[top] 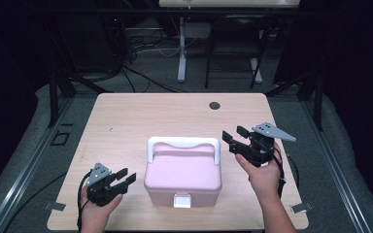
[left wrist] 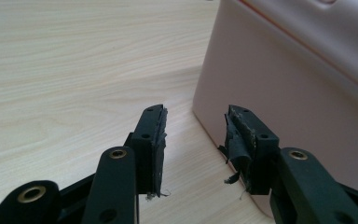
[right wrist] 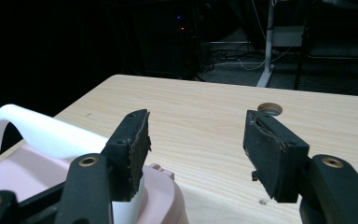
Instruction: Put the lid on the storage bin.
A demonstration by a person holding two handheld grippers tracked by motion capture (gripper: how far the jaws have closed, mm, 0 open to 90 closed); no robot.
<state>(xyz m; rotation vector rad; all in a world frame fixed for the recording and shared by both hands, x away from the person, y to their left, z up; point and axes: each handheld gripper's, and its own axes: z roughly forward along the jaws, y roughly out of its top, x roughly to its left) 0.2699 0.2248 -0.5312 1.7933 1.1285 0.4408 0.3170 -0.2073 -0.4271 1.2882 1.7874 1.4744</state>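
A pink lidded box (top: pixel 182 174) with a white handle (top: pixel 183 143) and a white front latch (top: pixel 182 200) sits near the table's front middle. My left gripper (top: pixel 125 176) is held open just left of the box, low over the table; in the left gripper view the box's side wall (left wrist: pixel 284 93) stands right beside the open jaws (left wrist: pixel 195 135). My right gripper (top: pixel 233 136) hovers open at the box's right rear corner, near the handle's right end. The right gripper view shows the handle (right wrist: pixel 42 133) and pink lid (right wrist: pixel 161 191) below its open jaws (right wrist: pixel 196 140).
The light wooden table (top: pixel 141 111) has a round cable hole (top: pixel 214 105) near its far edge. Behind it are a white table leg (top: pixel 181 53), cables on the floor and dark stands. Bare tabletop lies to the left and behind the box.
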